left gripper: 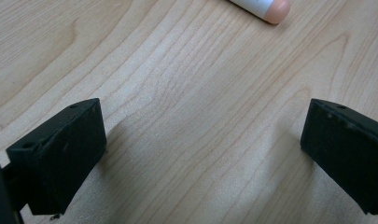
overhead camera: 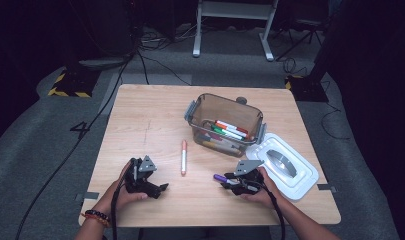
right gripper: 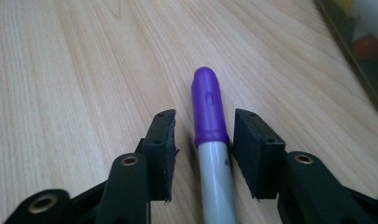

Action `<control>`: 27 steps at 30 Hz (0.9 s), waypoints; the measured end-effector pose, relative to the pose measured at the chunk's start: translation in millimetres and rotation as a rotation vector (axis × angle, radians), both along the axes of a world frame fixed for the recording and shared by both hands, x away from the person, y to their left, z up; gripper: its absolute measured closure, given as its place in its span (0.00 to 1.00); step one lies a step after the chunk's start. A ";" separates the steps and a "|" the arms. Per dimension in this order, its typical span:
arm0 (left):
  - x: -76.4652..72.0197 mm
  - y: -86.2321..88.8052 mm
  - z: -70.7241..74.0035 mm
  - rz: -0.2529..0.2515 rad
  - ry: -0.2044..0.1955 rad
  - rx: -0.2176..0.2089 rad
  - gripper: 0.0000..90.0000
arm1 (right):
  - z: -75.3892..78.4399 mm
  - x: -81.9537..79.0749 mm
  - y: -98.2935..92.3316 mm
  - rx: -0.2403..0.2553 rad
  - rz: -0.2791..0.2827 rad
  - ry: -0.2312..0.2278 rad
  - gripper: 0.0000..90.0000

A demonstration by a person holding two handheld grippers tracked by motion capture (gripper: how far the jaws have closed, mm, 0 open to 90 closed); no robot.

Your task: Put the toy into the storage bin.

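Purple-capped grey marker lies lengthwise between the right gripper pads, gaps either side, not clamped; left gripper stands wide open, empty.

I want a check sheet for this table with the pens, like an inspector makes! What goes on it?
Surface: light wooden table, no spills seen.
Job's things: purple-capped marker lies between the right gripper's pads, a gap showing on the left side; orange marker lies loose mid-table; brown see-through bin holds several markers.
Clutter: white lid lies flat right of the bin.
Grippers: left gripper rests on the table, jaws wide apart, nothing between them; right gripper is around the purple marker, not pressing.
Cables: one trails from each gripper off the near edge; more cross the floor.
Surroundings: grey floor, white frame legs behind, yellow-black striped bases.
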State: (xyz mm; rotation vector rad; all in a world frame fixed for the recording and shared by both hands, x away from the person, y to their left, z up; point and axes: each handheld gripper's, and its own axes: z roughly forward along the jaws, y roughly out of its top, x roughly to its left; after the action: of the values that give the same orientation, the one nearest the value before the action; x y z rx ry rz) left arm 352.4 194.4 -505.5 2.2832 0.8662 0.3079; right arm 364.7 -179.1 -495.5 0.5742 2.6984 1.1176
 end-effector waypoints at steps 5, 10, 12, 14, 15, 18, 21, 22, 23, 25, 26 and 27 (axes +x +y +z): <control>0.2 -0.1 -0.1 -0.001 0.000 -0.002 0.00 | 0.7 0.1 4.6 -0.003 0.005 -0.002 0.78; 0.3 -0.1 -0.2 -0.002 -0.001 -0.003 0.00 | 1.7 0.5 4.6 -0.011 0.025 0.003 0.82; 0.3 -0.1 -0.1 -0.001 -0.001 -0.002 0.00 | 2.1 1.5 2.0 -0.011 0.021 0.008 0.83; 0.3 -0.1 -0.1 -0.001 -0.001 -0.002 0.00 | 2.3 1.7 -0.6 -0.012 0.015 0.010 0.83; 0.3 -0.1 -0.1 -0.002 -0.001 -0.003 0.00 | 2.5 1.9 -2.1 -0.012 0.012 0.012 0.83; 0.3 -0.1 -0.2 -0.002 -0.001 -0.003 0.00 | 2.4 2.6 -4.9 -0.008 0.001 0.019 0.83; 0.1 -0.1 -0.1 -0.002 0.001 -0.003 0.01 | 2.8 3.8 -8.4 -0.002 -0.008 0.022 0.83; 0.0 -0.1 -0.1 -0.002 0.001 -0.003 0.01 | 3.8 3.9 -9.3 0.001 -0.009 0.021 0.83; 0.1 0.1 -0.1 -0.004 0.001 -0.002 0.01 | 4.6 4.0 -9.9 0.004 -0.009 0.020 0.83; 0.2 0.1 -0.1 -0.004 0.001 -0.002 0.01 | 5.9 4.1 -11.0 0.009 -0.012 0.017 0.83; 0.2 0.1 0.0 -0.005 0.001 -0.001 0.01 | 7.7 4.2 -13.1 0.021 -0.020 0.019 0.83; 0.3 0.2 0.0 -0.005 -0.002 0.000 0.00 | 8.9 4.5 -14.8 0.026 -0.021 0.017 0.83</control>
State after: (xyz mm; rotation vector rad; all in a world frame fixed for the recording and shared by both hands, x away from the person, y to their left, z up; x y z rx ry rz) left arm 352.6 194.6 -505.5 2.2843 0.8602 0.3076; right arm 369.1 -194.0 -486.6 0.6179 2.6890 1.1489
